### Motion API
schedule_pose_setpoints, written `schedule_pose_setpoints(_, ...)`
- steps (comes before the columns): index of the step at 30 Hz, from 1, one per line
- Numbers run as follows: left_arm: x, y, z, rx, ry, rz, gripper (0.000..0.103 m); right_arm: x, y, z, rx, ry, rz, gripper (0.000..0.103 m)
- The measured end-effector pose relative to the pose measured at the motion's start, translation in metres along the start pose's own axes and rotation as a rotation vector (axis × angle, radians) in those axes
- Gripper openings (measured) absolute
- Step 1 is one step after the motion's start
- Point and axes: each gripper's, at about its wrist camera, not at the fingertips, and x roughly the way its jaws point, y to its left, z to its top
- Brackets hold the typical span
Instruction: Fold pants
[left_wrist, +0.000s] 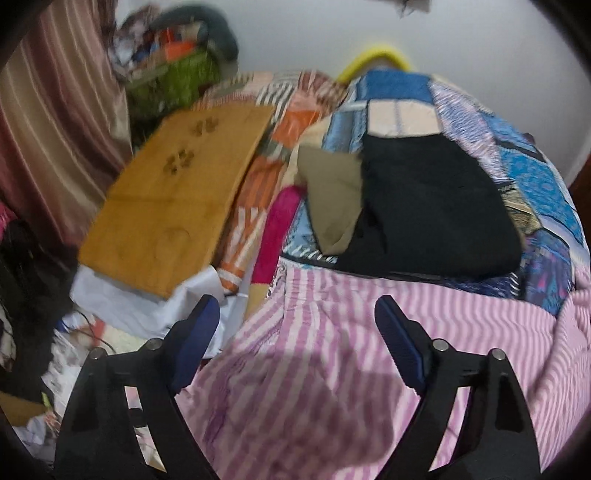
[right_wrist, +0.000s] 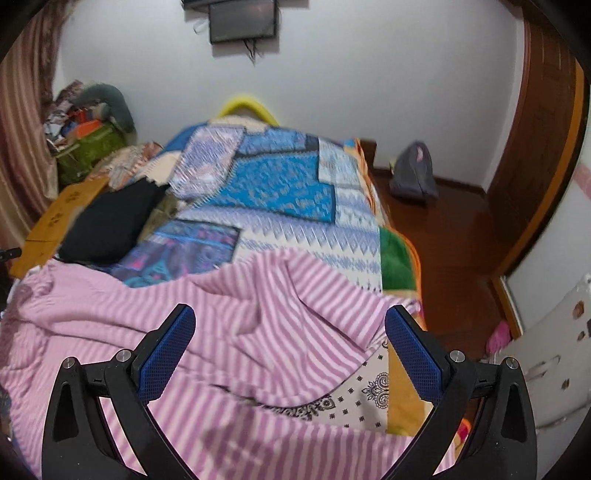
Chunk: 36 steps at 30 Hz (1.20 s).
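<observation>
Both grippers gape, holding nothing: left gripper (left_wrist: 297, 328), right gripper (right_wrist: 290, 334). Striped pants (left_wrist: 332, 369) lie crumpled directly below both, lower frame.

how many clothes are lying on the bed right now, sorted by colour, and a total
pink and white striped pants: 1
black folded garment: 1
olive-tan folded garment: 1
total: 3 pieces lying on the patchwork bedspread

Both the left gripper and the right gripper are open above the striped pants, holding nothing.
</observation>
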Motion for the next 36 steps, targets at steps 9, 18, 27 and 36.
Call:
schedule_pose_setpoints(9,0.075,0.009,0.009,0.025,0.148,0.013,0.082,0.090,0.000,0.023,-0.074,0.081,-0.025,0.092)
schedule_pose_setpoints(18,0.110,0.010,0.004,0.028,0.221,-0.039,0.059,0.169,-0.014,0.032,-0.092,0.205,-0.037,0.064)
schedule_pose_setpoints(27,0.089,-0.002,0.008,0.068,0.156,0.034,0.030,0.172,-0.021,0.019,-0.038,0.182,0.008,0.015)
schedule_pose_setpoints(36,0.032,0.004,0.031,0.080,-0.002,0.110,0.005,0.141,-0.055,0.031,0.012,0.077,-0.052,0.013)
